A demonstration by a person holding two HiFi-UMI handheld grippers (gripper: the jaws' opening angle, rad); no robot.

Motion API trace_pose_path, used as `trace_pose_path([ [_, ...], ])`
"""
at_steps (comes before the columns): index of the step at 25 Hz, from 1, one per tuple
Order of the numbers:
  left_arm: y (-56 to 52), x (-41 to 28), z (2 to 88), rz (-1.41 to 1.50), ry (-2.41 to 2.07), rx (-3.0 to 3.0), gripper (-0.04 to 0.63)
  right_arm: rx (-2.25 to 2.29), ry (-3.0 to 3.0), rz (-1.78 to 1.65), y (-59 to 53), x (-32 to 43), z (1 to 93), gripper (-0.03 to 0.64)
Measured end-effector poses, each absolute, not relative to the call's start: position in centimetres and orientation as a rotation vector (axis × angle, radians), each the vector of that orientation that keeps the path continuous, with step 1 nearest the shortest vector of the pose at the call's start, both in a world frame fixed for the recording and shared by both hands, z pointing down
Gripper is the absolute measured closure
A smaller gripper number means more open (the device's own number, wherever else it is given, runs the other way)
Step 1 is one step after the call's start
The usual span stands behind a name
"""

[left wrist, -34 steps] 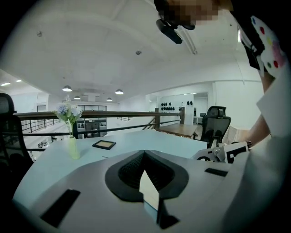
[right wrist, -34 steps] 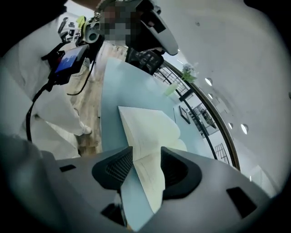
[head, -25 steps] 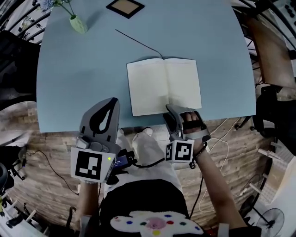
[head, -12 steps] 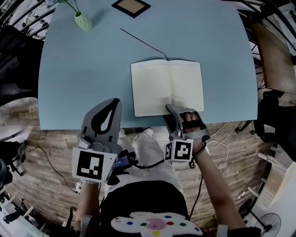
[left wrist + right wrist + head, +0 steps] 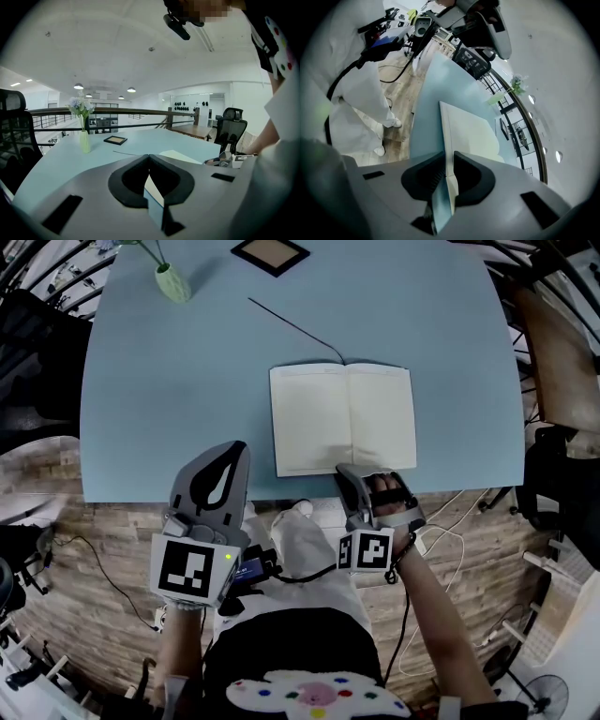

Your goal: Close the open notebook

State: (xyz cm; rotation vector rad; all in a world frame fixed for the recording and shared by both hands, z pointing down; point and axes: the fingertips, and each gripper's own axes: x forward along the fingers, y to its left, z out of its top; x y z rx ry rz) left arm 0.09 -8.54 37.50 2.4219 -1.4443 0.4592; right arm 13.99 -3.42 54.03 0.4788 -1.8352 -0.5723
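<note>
Looking down from my head, the open notebook (image 5: 342,418) is lying flat on the light blue table (image 5: 187,381), close to the edge nearest me. A thin dark string (image 5: 295,329) is running from its top across the table. A small green vase (image 5: 172,282) and a dark picture frame (image 5: 270,253) are sitting at the far side, well apart from the notebook. My left gripper (image 5: 234,448) is hanging over the near edge of the table, left of the notebook and not touching it. My right gripper (image 5: 349,470) is touching the notebook's near edge, just beside the fold in the middle.

In my left gripper view, my two jaws are pressing tight together with nothing between them (image 5: 149,157). Past them the vase (image 5: 85,141) with pale flowers (image 5: 79,107) is standing upright, the frame (image 5: 115,139) is lying flat, and the notebook's pages (image 5: 180,156) are showing to the right.

In my right gripper view, my jaws have just been closing. They are standing narrow now (image 5: 449,158) and are pinching the near edge of the notebook (image 5: 468,131), which is stretching away over the table (image 5: 429,103). My white trouser leg (image 5: 365,108) is showing on the left, over the wooden floor (image 5: 401,101).
</note>
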Motion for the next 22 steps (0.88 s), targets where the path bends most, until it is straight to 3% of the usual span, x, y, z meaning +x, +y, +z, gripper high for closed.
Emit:
trace_pose_path([
  [8,-8.1,0.0,41.3,0.405,-1.325,2.303,0.574,0.58,-1.934,-0.45,-3.3,13.3,53.2,0.552],
  [14,-8.0,-0.5,44.7,0.255,-1.15,2.125,0.421,0.628,-1.976,-0.404,-3.5,12.2,52.7,0.554],
  [22,-6.9,0.8,49.7,0.207,-0.974,1.946,0.374,0.677,-1.998,-0.373,-3.6,11.8,51.9,0.554],
])
